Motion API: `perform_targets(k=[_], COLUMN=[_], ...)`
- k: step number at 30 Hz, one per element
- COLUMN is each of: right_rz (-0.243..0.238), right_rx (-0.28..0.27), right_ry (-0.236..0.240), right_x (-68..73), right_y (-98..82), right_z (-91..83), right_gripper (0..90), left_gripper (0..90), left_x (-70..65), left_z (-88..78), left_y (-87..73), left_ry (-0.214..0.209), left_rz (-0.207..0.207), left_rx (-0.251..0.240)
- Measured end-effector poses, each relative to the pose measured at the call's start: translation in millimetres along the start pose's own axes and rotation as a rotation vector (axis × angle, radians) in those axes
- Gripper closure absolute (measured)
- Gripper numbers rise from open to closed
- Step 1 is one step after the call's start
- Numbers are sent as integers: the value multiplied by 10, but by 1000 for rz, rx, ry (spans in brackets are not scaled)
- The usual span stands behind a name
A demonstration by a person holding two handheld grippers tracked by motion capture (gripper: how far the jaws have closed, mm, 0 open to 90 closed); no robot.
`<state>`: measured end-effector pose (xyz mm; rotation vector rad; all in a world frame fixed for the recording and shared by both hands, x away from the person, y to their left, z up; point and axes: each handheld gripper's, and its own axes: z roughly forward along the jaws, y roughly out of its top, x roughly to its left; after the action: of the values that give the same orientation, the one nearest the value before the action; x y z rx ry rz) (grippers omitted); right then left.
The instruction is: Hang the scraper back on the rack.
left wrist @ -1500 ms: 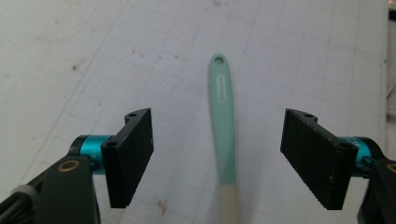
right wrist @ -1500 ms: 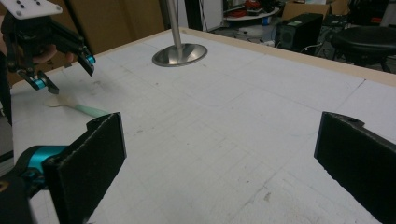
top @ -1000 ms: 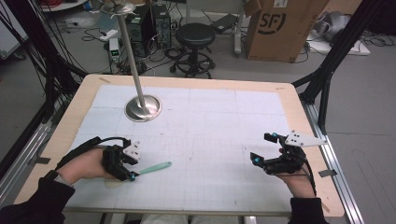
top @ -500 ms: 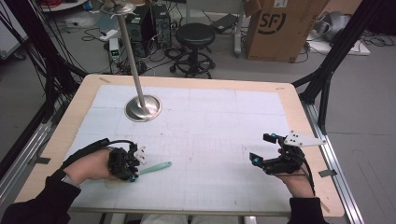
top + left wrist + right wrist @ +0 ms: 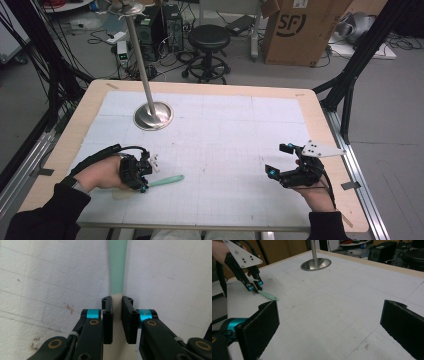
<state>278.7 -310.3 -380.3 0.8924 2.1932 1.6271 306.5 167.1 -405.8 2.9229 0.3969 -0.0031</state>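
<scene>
1. Left gripper (image 5: 142, 176) low over the white mat (image 5: 225, 150), at about 8 o'clock from the table's centre in the high view. The person's left hand (image 5: 102, 174) grips it from behind; dark sleeve at the table's near edge.
2. Its jaws have just been closing and now sit narrowly set, clamped on the spatula (image 5: 162, 181). In the left gripper view the cream part of the tool runs between the two black pads (image 5: 107, 317), which touch it on both sides.
3. Spatula lies flat on the mat. Its mint-green end (image 5: 117, 267) points away from the jaws toward 12 o'clock in the left gripper view; in the high view it points toward 3 o'clock, slightly up.
4. Right gripper (image 5: 282, 162) at about 4 o'clock from the table's centre, held just above the mat by the right hand (image 5: 312, 192). Jaws wide apart, nothing between them; in the right gripper view bare mat shows between the pads (image 5: 264, 327).
5. Metal stand (image 5: 152, 115), round base on the mat at about 10 o'clock, pole upright. Well apart from both grippers.
6. From the right gripper view, the left gripper shows at 10 o'clock with the green tool tip (image 5: 270, 297) poking out of it.
</scene>
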Motion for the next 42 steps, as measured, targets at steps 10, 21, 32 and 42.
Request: perform_targets(k=[10, 21, 32, 42], right_rz=[5, 2, 4, 7], right_rx=[-8, 2, -9, 0], right_ry=[-10, -7, -10, 1], right_x=[-22, -15, -17, -11], right_y=[-1, -4, -5, -2], right_z=[-25, -7, -27, 5], right_gripper=[11, 11, 11, 11], left_gripper=[808, 807, 807, 806], left_x=[59, 178, 393, 556], left_z=[-196, -454, -703, -980], left_y=[-216, -519, -856, -878], left_ry=[37, 28, 88, 197], left_rz=[-76, -226, -359, -377], left_rx=[-194, -511, -831, -1002])
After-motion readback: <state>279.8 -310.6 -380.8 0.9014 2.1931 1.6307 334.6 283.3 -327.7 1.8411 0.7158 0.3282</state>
